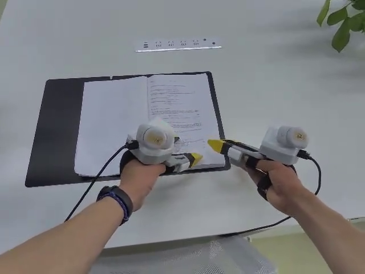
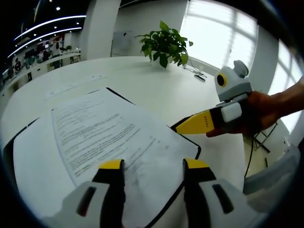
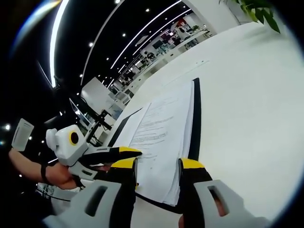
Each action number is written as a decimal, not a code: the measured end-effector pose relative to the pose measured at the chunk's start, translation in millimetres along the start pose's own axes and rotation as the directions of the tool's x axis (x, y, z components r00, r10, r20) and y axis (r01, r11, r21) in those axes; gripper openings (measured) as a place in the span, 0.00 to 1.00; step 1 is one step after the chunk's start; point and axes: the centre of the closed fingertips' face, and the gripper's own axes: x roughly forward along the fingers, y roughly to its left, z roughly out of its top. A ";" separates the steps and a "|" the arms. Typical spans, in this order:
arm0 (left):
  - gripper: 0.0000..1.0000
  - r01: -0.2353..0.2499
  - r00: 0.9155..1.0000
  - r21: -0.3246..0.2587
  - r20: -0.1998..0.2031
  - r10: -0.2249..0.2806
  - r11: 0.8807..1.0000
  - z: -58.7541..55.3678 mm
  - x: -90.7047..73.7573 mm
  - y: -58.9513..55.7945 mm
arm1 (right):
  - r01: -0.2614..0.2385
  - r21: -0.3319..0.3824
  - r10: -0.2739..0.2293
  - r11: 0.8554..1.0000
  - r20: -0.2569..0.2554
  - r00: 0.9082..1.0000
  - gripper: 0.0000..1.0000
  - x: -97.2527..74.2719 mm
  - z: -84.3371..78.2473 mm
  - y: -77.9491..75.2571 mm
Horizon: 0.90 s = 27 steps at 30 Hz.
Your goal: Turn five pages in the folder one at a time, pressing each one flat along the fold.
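A black folder (image 1: 57, 131) lies open on the white table, with a blank sheet (image 1: 111, 125) on its left side and a printed page (image 1: 179, 108) on its right. My left gripper (image 1: 193, 160) hovers over the printed page's near right corner. In its own view the left gripper (image 2: 153, 165) is open over the printed page (image 2: 109, 137). My right gripper (image 1: 217, 145) points left at the folder's right edge. Seen from its own camera, the right gripper (image 3: 157, 164) is open, with the page's near corner (image 3: 164, 180) beyond the jaws. Neither gripper holds anything.
A white power strip (image 1: 178, 44) lies on the table behind the folder. Plant leaves (image 1: 342, 23) hang at the far right, and the plant (image 2: 164, 47) also stands beyond the folder in the left gripper view. Cables trail from both grippers toward the table's near edge (image 1: 171, 240).
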 end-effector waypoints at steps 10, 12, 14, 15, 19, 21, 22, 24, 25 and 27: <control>0.39 -0.022 1.000 0.067 -0.010 0.023 0.998 -2.8 2.4 6.4 | -0.019 0.004 0.019 1.000 -0.010 1.000 0.31 0.5 1.2 0.4; 0.38 -0.022 1.000 0.067 -0.011 0.022 0.998 -3.0 2.0 6.4 | -0.019 0.008 0.019 1.000 -0.007 1.000 0.30 0.3 1.4 0.5; 0.39 -0.018 1.000 0.061 -0.010 0.018 0.998 -3.0 1.6 5.4 | -0.025 0.014 0.025 1.000 -0.008 1.000 0.26 -0.4 0.2 1.2; 0.39 -0.016 1.000 0.058 -0.011 0.017 0.998 -3.4 1.2 5.0 | -0.027 0.016 0.027 1.000 -0.010 1.000 0.25 -0.8 -0.6 1.4; 0.42 -0.009 1.000 0.045 -0.013 0.010 0.999 -4.2 -3.5 2.1 | -0.035 0.023 0.035 0.999 -0.011 0.999 0.17 -1.9 -3.0 2.9; 0.43 -0.008 1.000 0.042 -0.013 0.008 0.999 -5.4 -5.7 1.7 | -0.032 0.019 0.032 0.999 -0.003 0.999 0.12 -2.2 -2.8 3.1; 0.43 -0.008 1.000 0.041 -0.014 0.009 0.999 -6.0 -8.0 1.7 | -0.028 0.020 0.028 0.999 -0.001 1.000 0.09 -2.1 -2.6 2.5; 0.44 -0.012 1.000 0.034 -0.009 0.012 0.999 -5.9 -12.6 2.7 | -0.023 0.020 0.022 1.000 0.011 1.000 0.02 -2.2 -1.9 2.7; 0.45 -0.015 1.000 0.026 -0.004 0.015 1.000 -5.1 -15.2 3.4 | -0.021 0.026 0.021 0.999 0.016 1.000 0.01 -2.0 -1.0 3.2; 0.46 -0.017 1.000 0.022 0.003 0.017 1.000 -3.9 -18.2 4.2 | -0.023 0.029 0.022 0.999 0.021 1.000 0.01 -1.8 -0.1 5.0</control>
